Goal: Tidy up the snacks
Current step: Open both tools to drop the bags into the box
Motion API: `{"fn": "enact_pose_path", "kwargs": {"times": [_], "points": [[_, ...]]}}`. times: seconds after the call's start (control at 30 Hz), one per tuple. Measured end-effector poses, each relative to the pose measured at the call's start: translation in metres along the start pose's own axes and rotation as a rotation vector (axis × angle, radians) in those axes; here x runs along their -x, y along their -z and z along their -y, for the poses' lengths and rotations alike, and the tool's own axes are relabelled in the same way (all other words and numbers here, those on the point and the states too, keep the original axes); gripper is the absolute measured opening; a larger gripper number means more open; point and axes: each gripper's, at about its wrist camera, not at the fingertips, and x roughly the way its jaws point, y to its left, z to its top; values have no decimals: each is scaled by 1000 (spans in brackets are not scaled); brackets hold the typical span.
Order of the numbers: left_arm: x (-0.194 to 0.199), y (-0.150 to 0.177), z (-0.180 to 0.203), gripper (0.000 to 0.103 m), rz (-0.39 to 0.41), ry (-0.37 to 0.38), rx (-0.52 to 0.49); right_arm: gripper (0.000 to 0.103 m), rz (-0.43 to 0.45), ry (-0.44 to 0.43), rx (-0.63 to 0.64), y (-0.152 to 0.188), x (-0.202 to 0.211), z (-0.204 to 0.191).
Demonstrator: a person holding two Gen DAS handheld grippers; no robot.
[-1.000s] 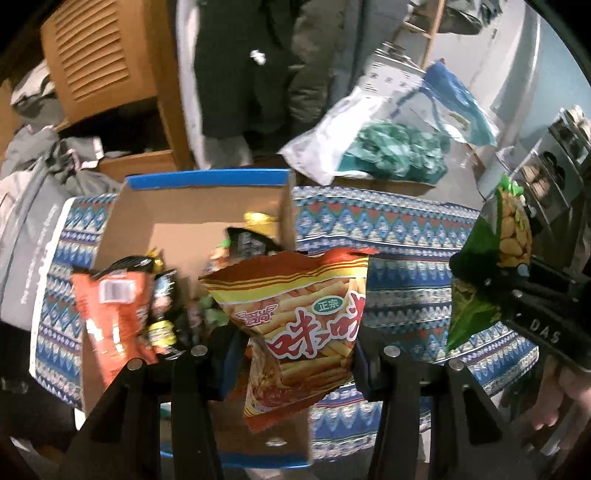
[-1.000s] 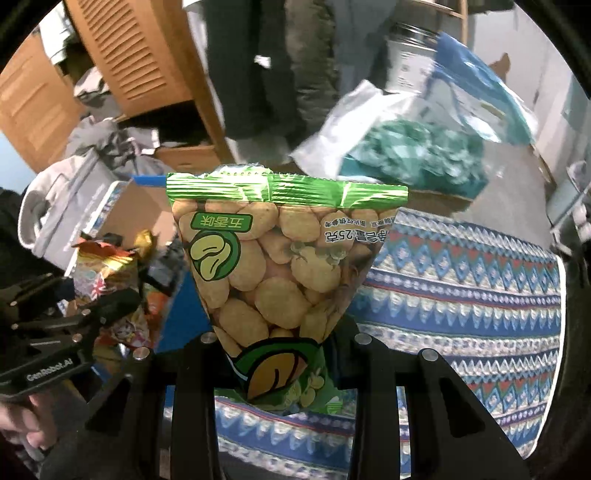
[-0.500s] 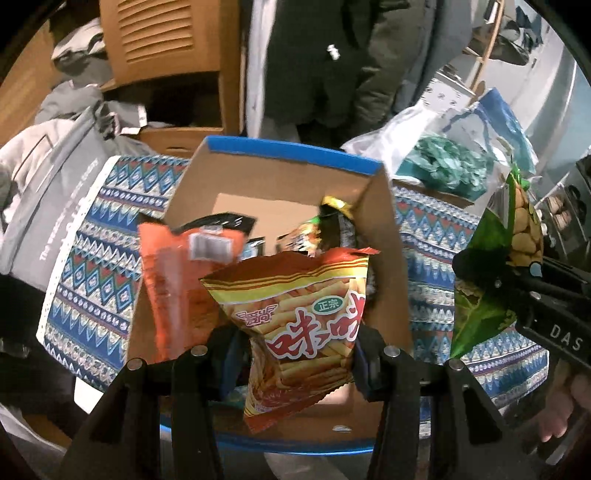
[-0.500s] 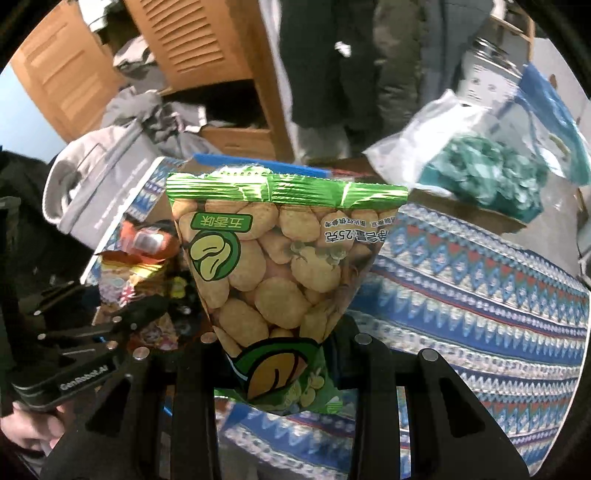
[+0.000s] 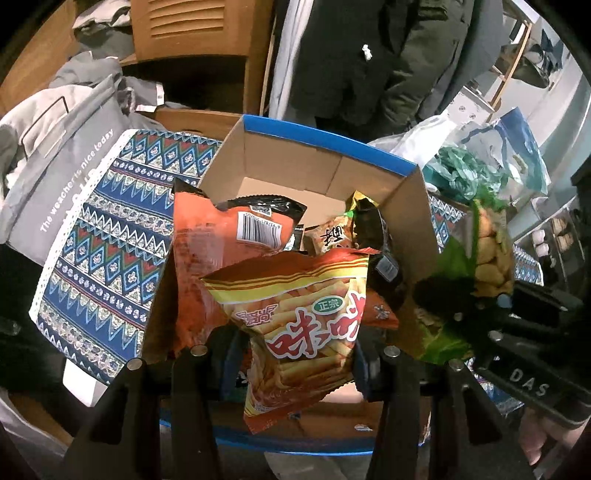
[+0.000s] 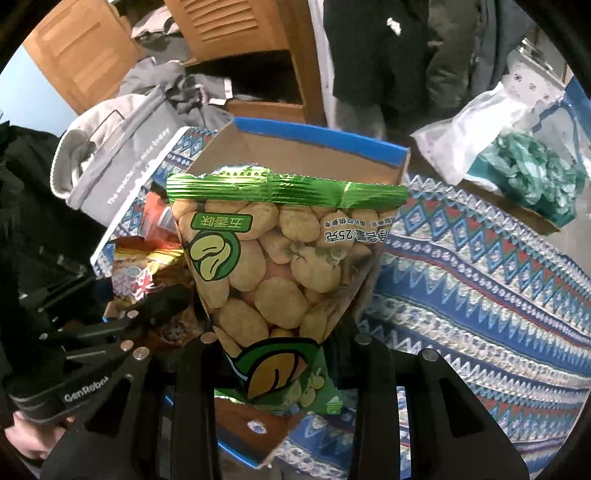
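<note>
Patterned tablecloth (image 6: pixel 480 288), grey printed bag (image 5: pixel 62 158), wooden louvred cabinet (image 6: pixel 229 26), hanging coats (image 5: pixel 369 55)

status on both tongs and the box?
Left tongs shut on orange fries bag. Right tongs shut on green bean bag. Both over cardboard box, already crowded with snack packs.

Your left gripper (image 5: pixel 295 354) pinches an orange chip bag (image 5: pixel 299 325) right over the open cardboard box (image 5: pixel 332 166). Other snack bags (image 5: pixel 229 236) sit inside the box. Your right gripper (image 5: pixel 461 306) holds a green bag (image 5: pixel 480 258) beside the box, over the patterned cloth (image 5: pixel 107 229).
</note>
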Motion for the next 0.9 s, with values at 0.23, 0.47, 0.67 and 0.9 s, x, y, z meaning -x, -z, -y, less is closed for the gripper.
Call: {"fn": "enact_pose_path", "kwargs": {"times": [0.23, 0.47, 0.67, 0.9], "points": [[0, 0, -2, 56, -1, 5, 16, 36, -26, -34, -25, -3, -11, -2], [2, -1, -5, 70, -1, 41, 58, 52, 5, -36, -75, -7, 0, 12], [11, -1, 1, 70, 16, 42, 48, 57, 38, -35, -76, -10, 14, 14], [36, 1, 9, 78, 82, 43, 36, 65, 97, 37, -31, -3, 44, 10]]}}
